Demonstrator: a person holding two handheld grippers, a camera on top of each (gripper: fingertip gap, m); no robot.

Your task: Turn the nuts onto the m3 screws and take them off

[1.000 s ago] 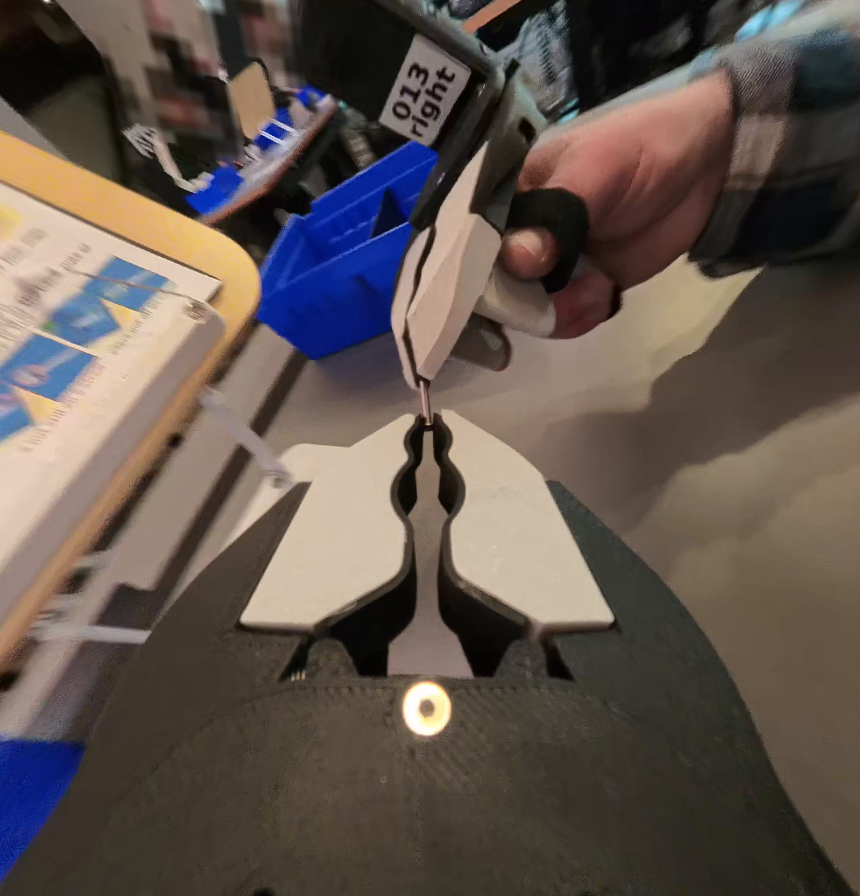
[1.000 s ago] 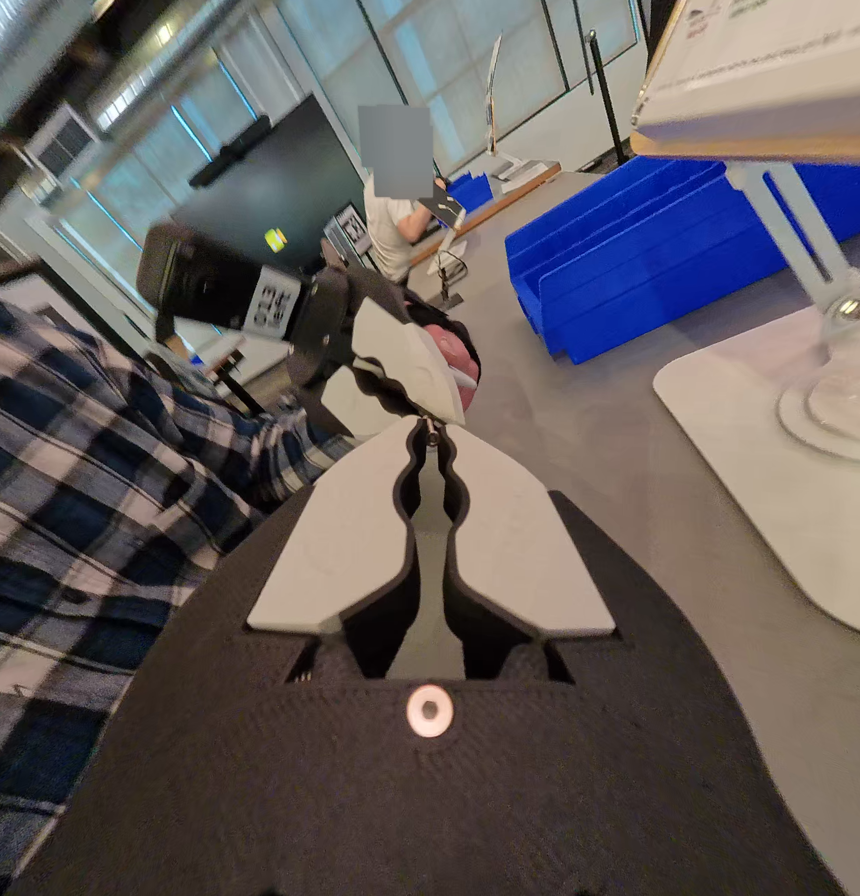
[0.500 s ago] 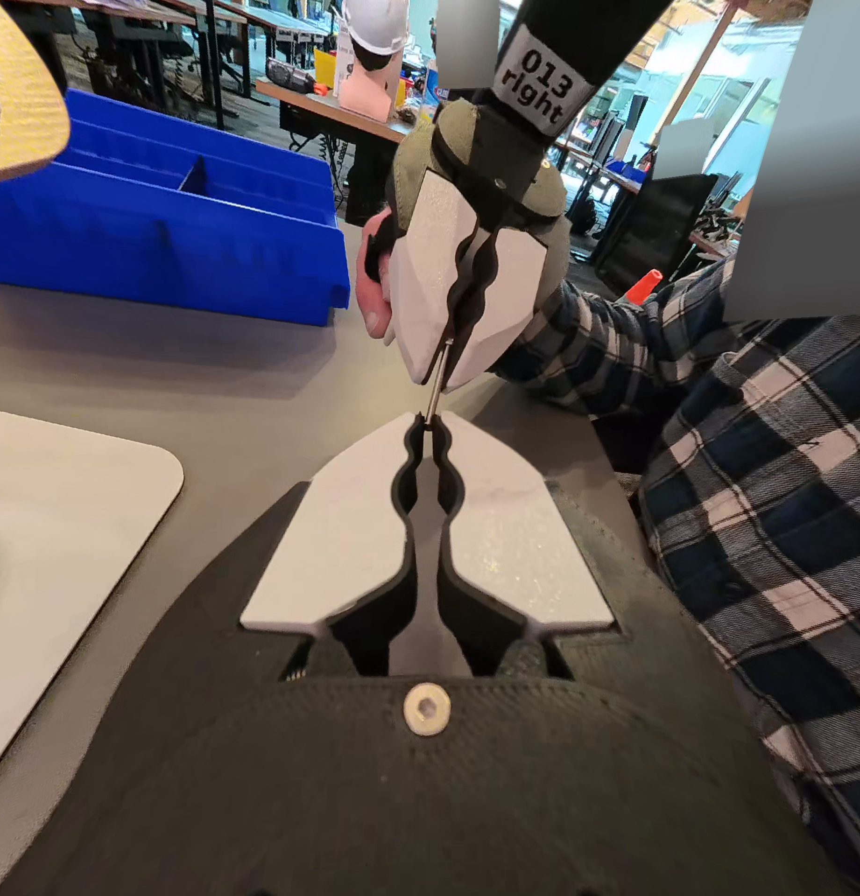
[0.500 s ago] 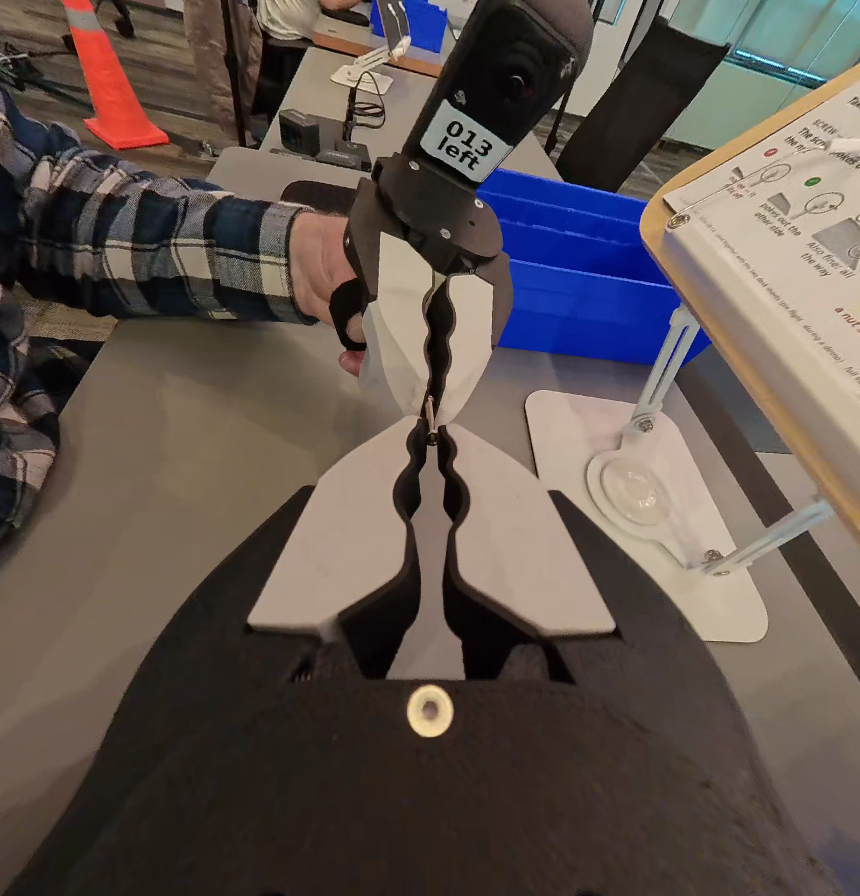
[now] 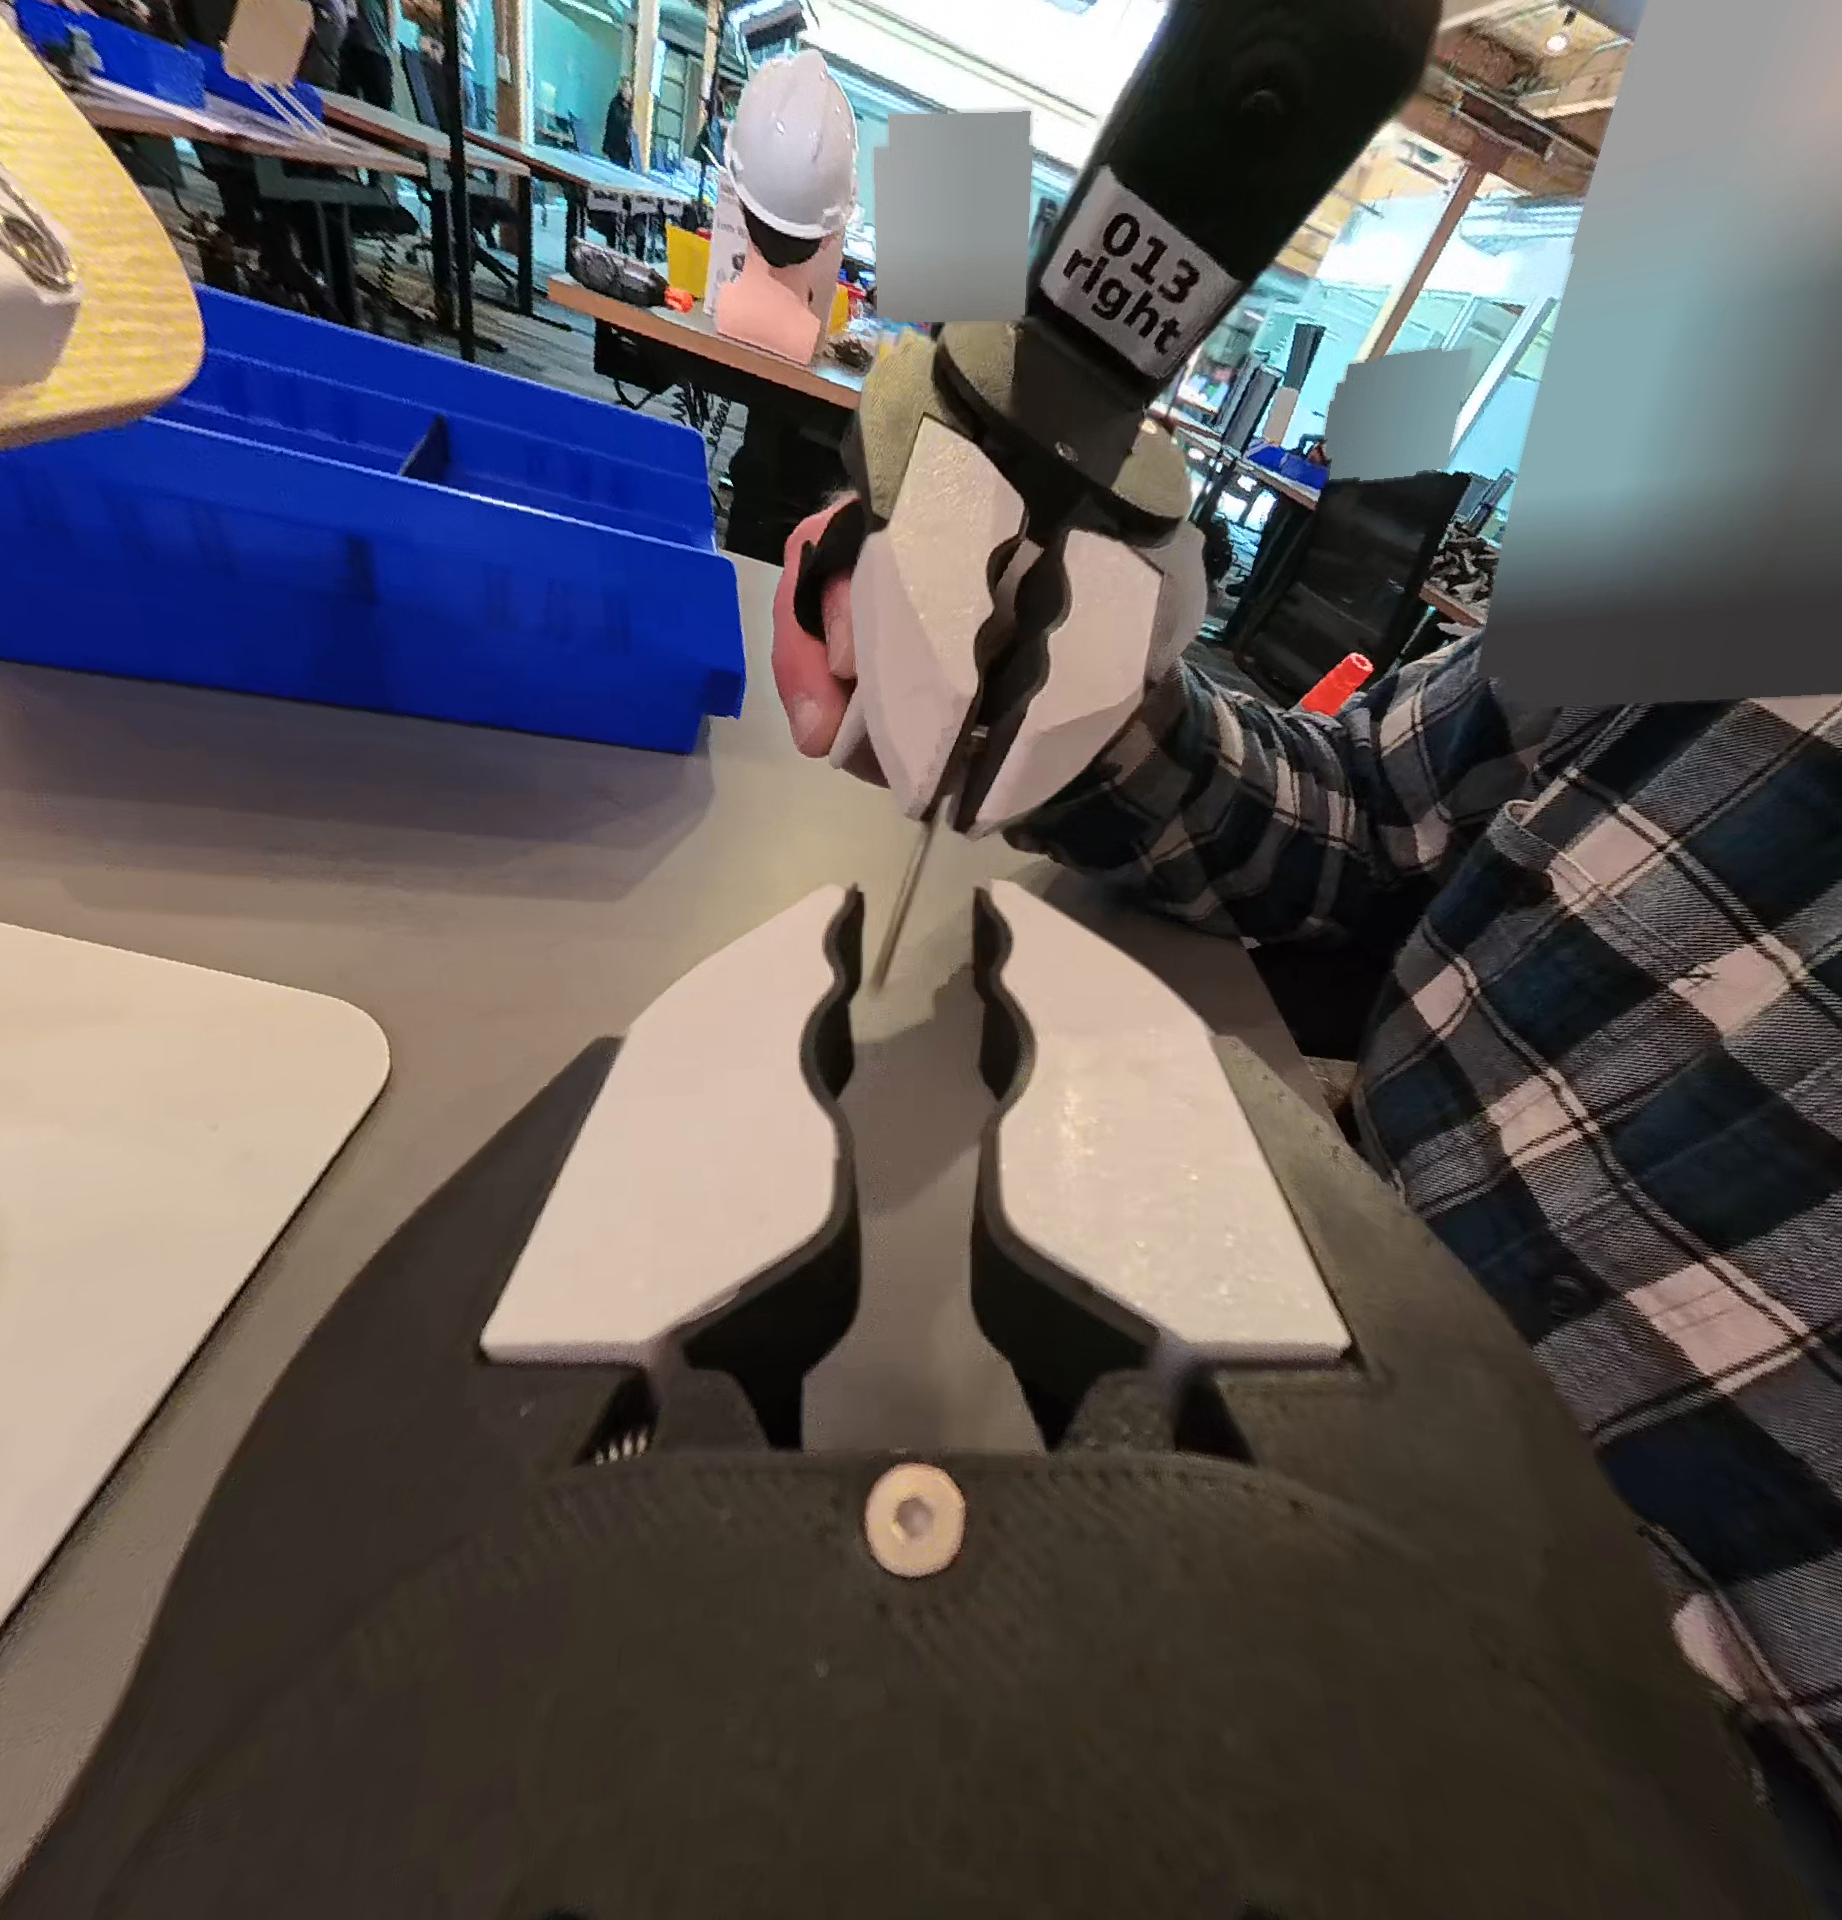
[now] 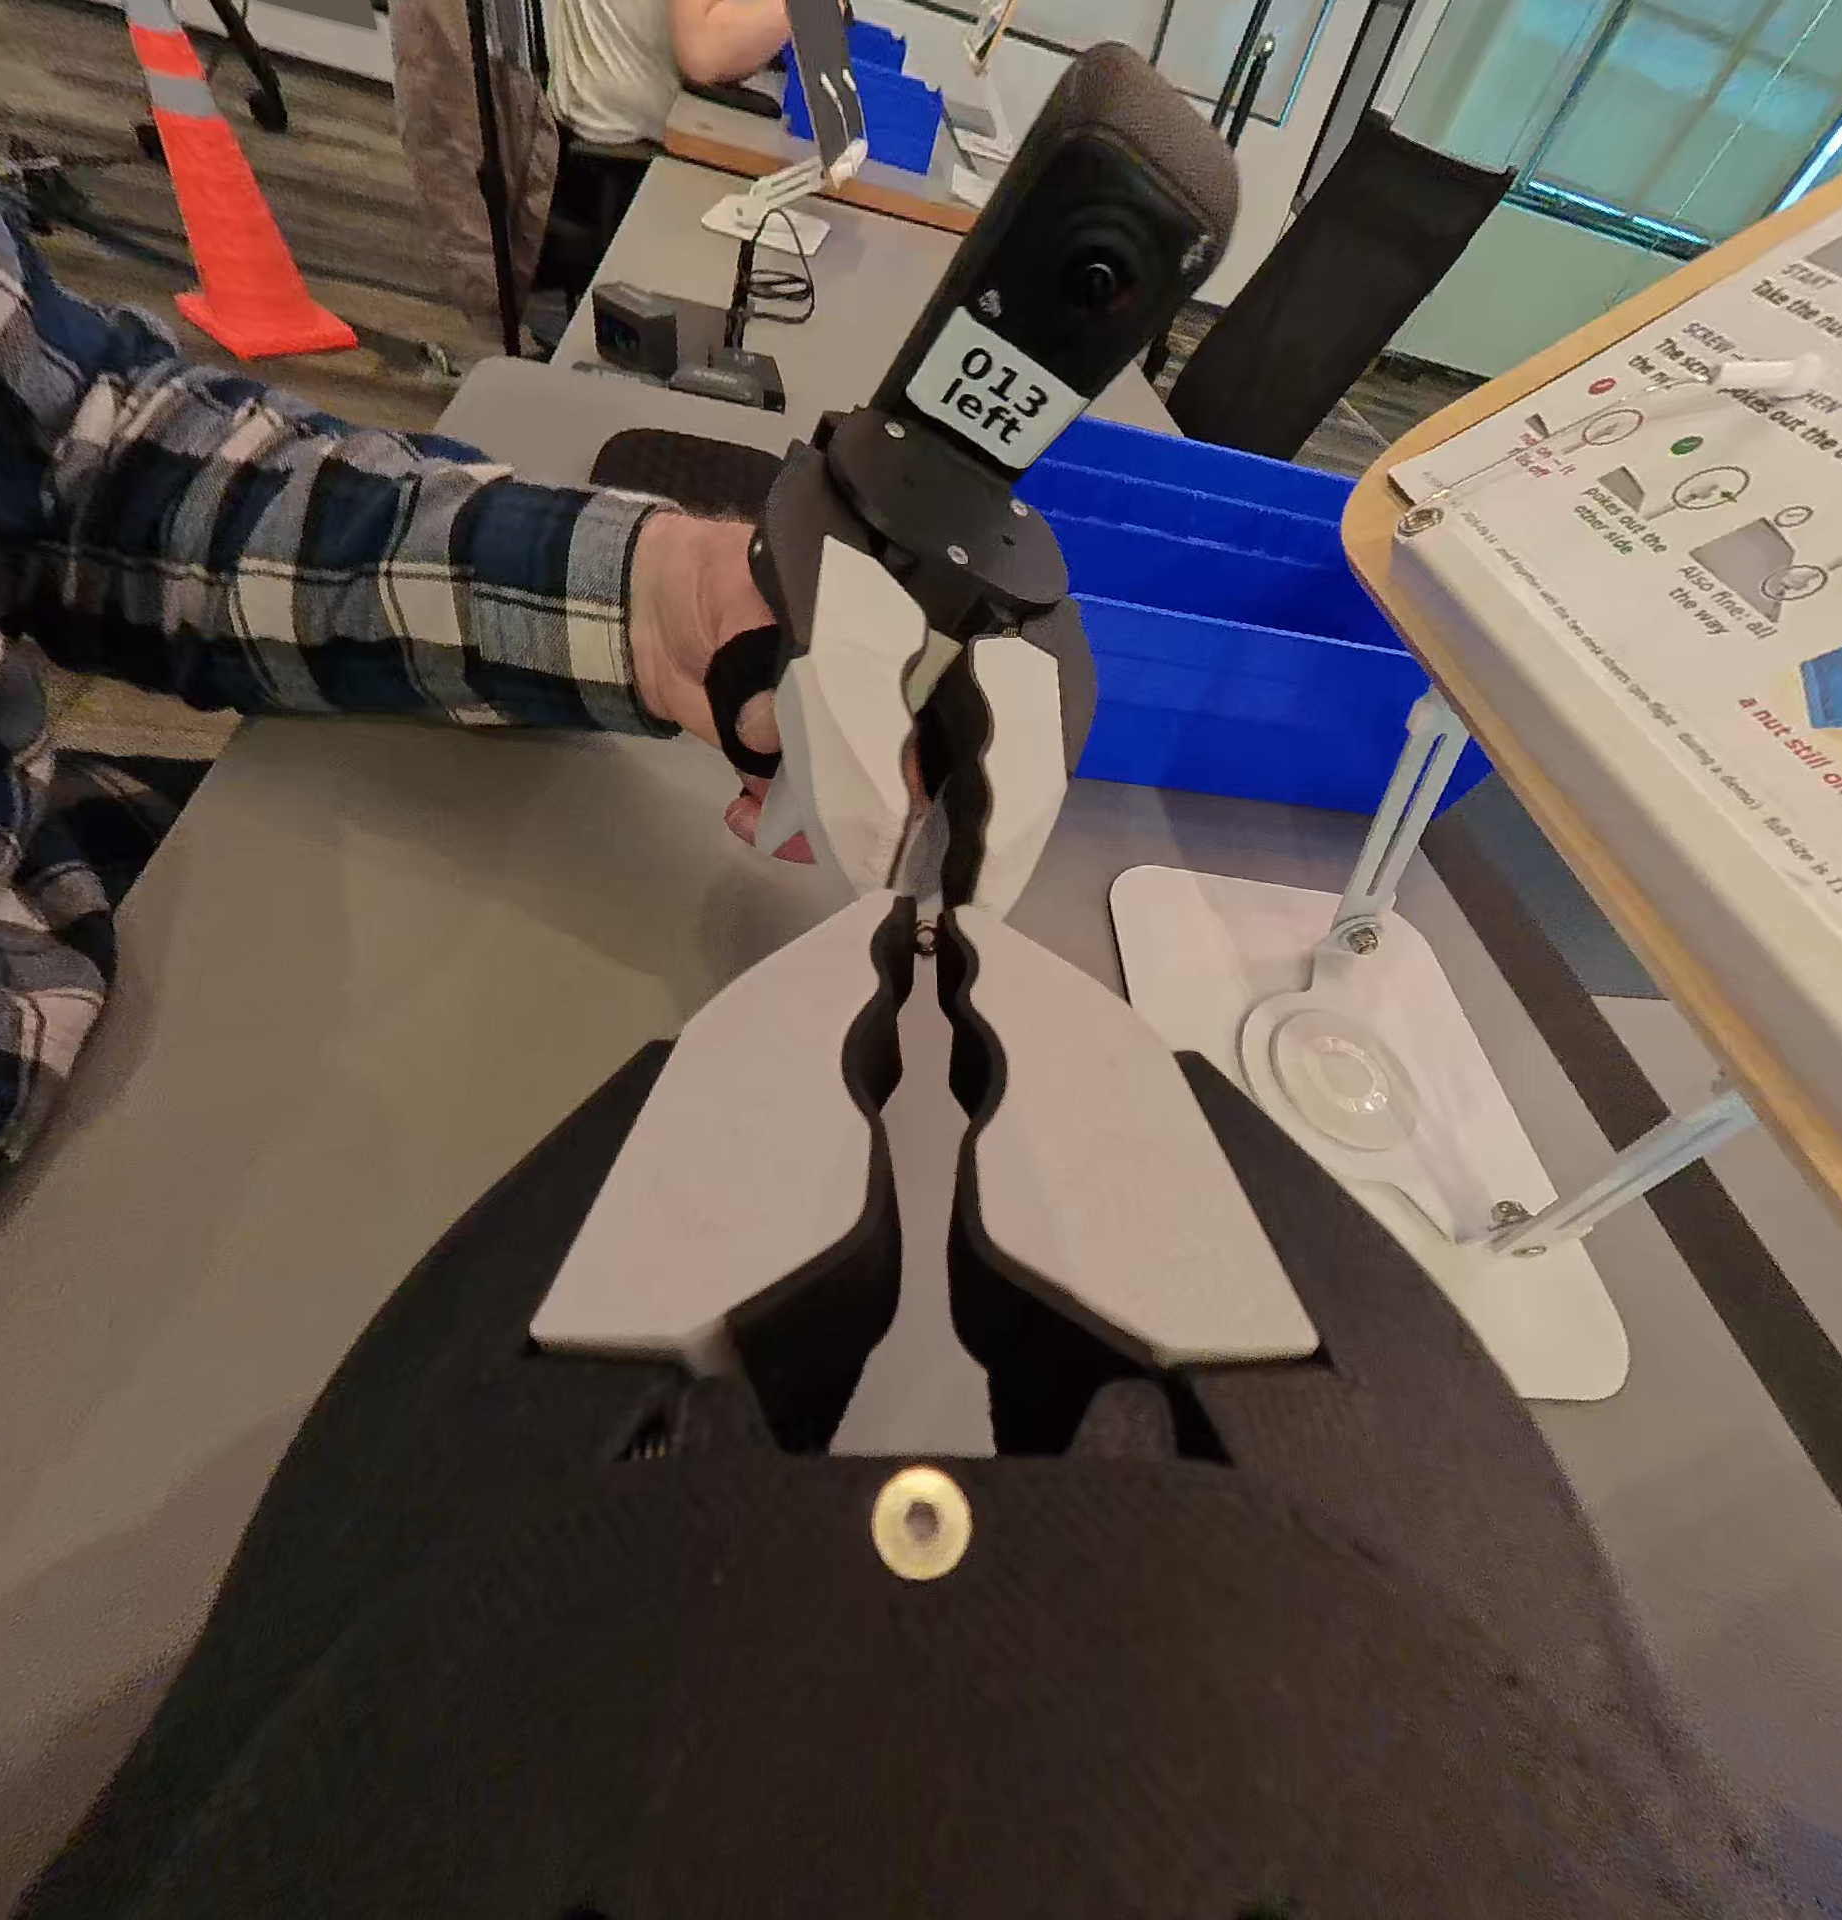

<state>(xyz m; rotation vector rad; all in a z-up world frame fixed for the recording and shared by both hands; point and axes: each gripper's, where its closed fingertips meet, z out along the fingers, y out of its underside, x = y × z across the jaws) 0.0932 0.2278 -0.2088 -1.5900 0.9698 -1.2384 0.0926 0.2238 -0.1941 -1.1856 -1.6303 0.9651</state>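
Grey table (image 5: 397, 831), two claws: left claw (image 5: 915, 914) apart, right claw (image 6: 927, 920) pinching one screw (image 5: 901, 914).

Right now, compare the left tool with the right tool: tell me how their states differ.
The left tool stands open, its fingers clear of the screw; the right tool is shut on that thin metal screw. The screw's tip hangs between the left tool's fingers. Both have white fingers and black bodies.

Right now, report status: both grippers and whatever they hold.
Right gripper shut on a thin metal screw. Left gripper open, screw's tip between its fingers, untouched. Blue bin behind, white base plate beside; nothing between the grippers.
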